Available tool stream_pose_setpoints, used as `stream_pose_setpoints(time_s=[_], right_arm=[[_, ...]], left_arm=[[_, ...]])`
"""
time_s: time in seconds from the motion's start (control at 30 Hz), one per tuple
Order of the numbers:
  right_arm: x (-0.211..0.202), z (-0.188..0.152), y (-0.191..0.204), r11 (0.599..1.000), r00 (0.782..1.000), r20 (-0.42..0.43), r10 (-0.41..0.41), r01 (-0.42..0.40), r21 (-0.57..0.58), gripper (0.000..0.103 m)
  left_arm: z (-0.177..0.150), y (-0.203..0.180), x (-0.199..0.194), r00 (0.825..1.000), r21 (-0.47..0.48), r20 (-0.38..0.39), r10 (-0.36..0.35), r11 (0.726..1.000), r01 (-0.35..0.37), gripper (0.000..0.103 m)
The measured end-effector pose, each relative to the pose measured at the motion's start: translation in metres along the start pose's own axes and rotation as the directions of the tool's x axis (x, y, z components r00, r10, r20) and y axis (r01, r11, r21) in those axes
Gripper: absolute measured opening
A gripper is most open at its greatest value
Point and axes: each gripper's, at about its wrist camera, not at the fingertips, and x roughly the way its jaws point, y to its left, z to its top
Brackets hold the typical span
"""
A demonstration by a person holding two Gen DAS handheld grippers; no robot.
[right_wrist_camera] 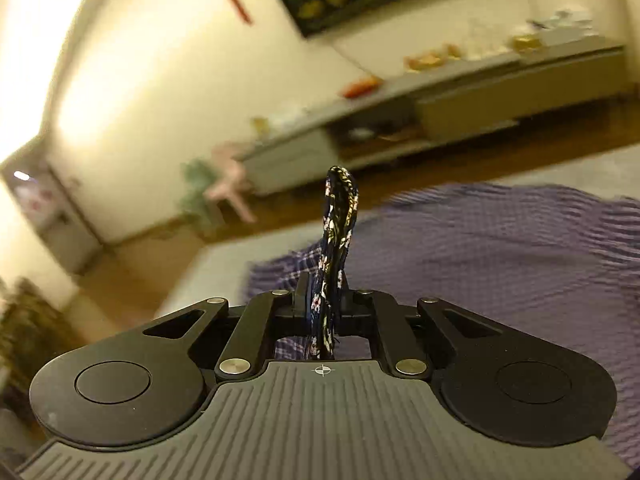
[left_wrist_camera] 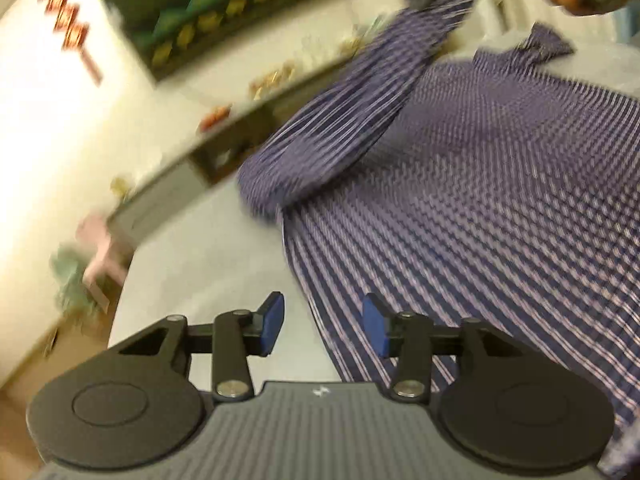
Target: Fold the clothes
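A purple checked shirt lies spread on a white table. One sleeve is lifted up and away toward the top right, where the right gripper holds it. My left gripper is open and empty, just above the shirt's near left edge. In the right wrist view my right gripper is shut on a bunched fold of the sleeve, which sticks up between the fingers. The rest of the shirt lies below it on the table.
A long low cabinet with small items on top runs along the far wall under a dark framed picture. A pink stool stands beside the cabinet. The wooden floor shows beyond the table's left edge.
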Motion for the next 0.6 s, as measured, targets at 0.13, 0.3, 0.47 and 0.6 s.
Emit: stream_pose_setpoints(time_s=[0.13,0.3,0.47,0.6], right_arm=[[-0.008,-0.02,-0.046,1.0,0.999,-0.028,-0.02,0.02,0.001,0.005],[-0.004,-0.052,-0.094,0.991,0.997,-0.032,0.076,-0.072,0.109,0.005],[0.012,-0.044,-0.104,0.98,0.989,-0.055,0.134,-0.124,0.157,0.005],[0.011,-0.039,-0.111,0.98,0.99,-0.025,0.141,-0.136,0.149,0.005]], left_arm=[[-0.026,-0.02,-0.011,0.985,-0.112,-0.139,0.104,0.986,-0.12,0.045],[-0.049,-0.013,-0.024,0.968,-0.347,-0.228,0.103,0.921,-0.18,0.048],[-0.053,-0.005,-0.028,0.98,-0.508,-0.197,0.006,0.854,-0.107,0.002],[-0.043,-0.019,-0.033,0.982,-0.446,-0.174,0.077,0.883,-0.148,0.0]])
